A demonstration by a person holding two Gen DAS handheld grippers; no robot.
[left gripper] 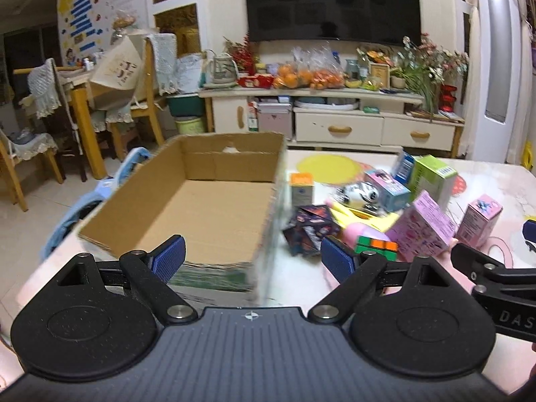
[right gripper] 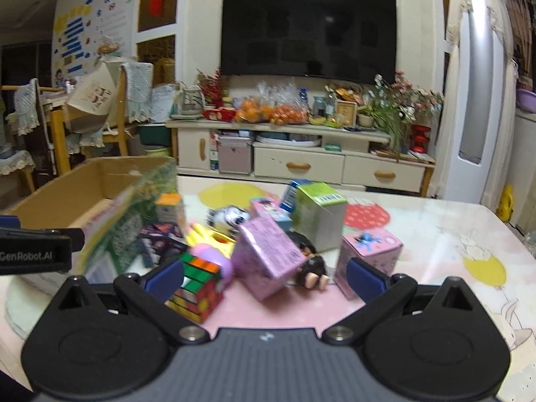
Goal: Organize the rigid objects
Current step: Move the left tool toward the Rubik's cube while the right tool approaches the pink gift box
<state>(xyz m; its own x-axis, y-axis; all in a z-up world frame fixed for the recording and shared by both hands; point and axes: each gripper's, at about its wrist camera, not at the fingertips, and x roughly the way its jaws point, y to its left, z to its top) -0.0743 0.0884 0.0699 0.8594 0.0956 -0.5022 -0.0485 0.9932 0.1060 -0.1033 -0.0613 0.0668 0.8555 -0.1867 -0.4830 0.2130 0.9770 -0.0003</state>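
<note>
Your left gripper (left gripper: 253, 259) and right gripper (right gripper: 264, 276) fingers spread wide, empty. Glossy cartoon-print bench (right gripper: 435, 234): open brown cardboard box (left gripper: 207, 194), multicoloured puzzle cube (right gripper: 196, 288).

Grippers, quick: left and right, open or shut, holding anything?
Left gripper: open, holding nothing, above the near edge of the cardboard box.
Right gripper: open, holding nothing, with the tilted pink box ahead between its fingers.

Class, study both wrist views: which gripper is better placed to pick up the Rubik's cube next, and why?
Right. The right gripper is open with the Rubik's cube beside its left finger. The left gripper is open too, but faces the cardboard box, with the cube off to its right.
</note>
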